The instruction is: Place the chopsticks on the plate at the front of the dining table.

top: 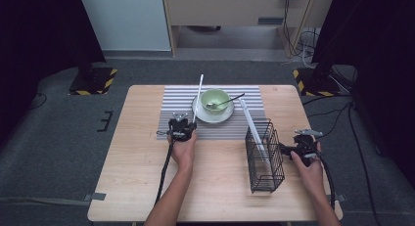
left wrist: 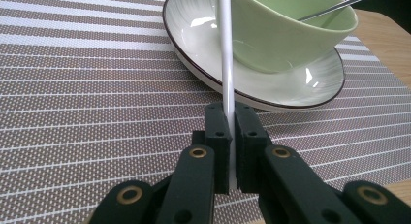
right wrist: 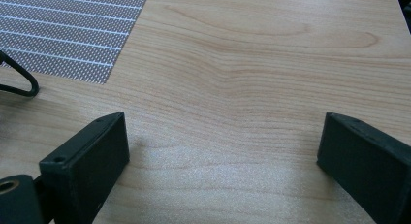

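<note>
Wooden tabletop [top: 147, 152] with a striped mat [top: 171, 101], bowl and wire basket.

Left tongs [left wrist: 231, 132] are clamped on a white stick [left wrist: 226, 54] rising beside the green bowl [left wrist: 286, 30] and its saucer [left wrist: 194, 35]; right tongs [right wrist: 223, 151] stand wide apart over bare wood near the basket [top: 264, 157]. Swinging the stick carelessly could clip the bowl or its spoon [top: 226, 101].
</note>
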Tool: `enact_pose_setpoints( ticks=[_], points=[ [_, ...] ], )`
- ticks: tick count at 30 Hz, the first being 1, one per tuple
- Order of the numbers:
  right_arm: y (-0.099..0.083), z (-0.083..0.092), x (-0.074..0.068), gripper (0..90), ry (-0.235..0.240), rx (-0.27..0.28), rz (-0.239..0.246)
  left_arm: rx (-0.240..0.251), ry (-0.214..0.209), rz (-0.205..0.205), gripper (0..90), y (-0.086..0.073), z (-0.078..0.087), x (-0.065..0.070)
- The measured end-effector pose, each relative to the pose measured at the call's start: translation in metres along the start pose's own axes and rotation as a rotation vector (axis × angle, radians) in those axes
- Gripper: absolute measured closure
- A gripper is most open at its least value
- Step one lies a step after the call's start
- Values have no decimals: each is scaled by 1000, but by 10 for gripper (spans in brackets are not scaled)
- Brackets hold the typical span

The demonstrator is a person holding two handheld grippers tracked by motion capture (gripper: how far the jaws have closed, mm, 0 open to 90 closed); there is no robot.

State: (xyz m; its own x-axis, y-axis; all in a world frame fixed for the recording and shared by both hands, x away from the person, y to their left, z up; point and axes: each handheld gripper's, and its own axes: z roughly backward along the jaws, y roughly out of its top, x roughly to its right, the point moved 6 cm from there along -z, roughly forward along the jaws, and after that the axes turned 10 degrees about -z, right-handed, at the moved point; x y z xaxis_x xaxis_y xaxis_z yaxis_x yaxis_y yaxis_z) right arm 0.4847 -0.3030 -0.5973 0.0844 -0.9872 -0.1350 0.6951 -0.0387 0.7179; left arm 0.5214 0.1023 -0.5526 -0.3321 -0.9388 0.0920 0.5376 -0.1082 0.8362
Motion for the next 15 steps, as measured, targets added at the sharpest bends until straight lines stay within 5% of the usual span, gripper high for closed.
enact_pose_setpoints(
  ticks=[15],
  points=[
    [0, 0, 0, 45, 0, 0, 0, 1, 24, -25, 859, -1, 2, 0]
  ],
)
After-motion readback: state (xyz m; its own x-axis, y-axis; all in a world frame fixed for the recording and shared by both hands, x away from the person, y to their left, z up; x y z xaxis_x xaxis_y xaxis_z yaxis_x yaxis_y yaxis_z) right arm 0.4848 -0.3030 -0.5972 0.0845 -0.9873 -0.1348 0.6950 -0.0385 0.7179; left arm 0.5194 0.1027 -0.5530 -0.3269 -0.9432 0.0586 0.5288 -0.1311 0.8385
